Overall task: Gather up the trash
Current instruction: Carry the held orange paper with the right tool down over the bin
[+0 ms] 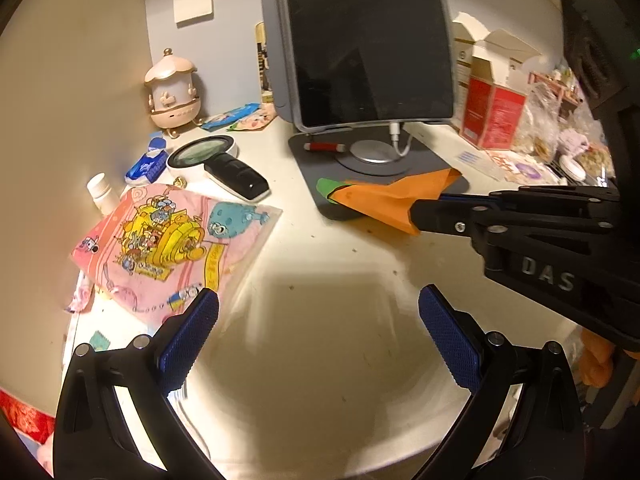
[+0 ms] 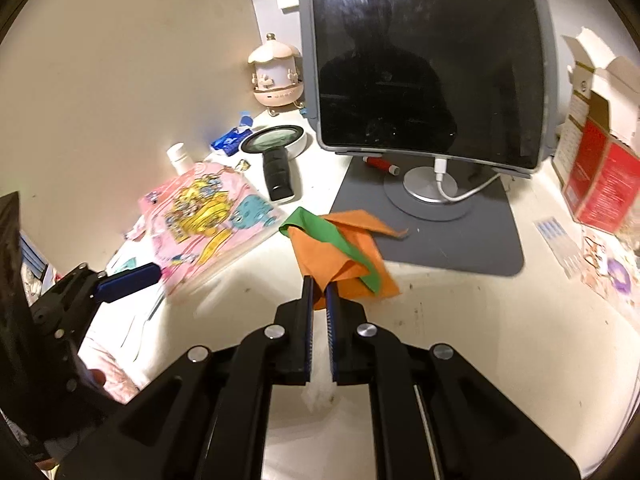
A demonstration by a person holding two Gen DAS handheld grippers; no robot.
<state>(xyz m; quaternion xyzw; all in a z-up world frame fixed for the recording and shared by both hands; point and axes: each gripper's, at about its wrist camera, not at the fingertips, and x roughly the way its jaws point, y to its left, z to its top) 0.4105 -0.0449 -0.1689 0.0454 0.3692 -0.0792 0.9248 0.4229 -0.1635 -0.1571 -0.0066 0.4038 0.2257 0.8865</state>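
Observation:
An orange paper scrap with a green strip [image 2: 340, 248] lies at the front edge of the grey mat [image 2: 480, 232]. My right gripper [image 2: 319, 286] is shut on its near corner; it also shows in the left wrist view [image 1: 414, 212], pinching the orange paper [image 1: 384, 196]. My left gripper [image 1: 318, 308] is open and empty above the white table, beside a pink cartoon packet [image 1: 168, 240]. Its blue finger [image 2: 128, 280] shows at the left of the right wrist view.
A tablet on a stand [image 1: 368, 40] stands behind the mat. A magnifying glass [image 1: 216, 160], white bottle [image 1: 102, 196], blue wrappers [image 1: 148, 164] and a pink lamp [image 1: 172, 88] lie left. Red boxes [image 1: 492, 112] and bagged clutter stand right.

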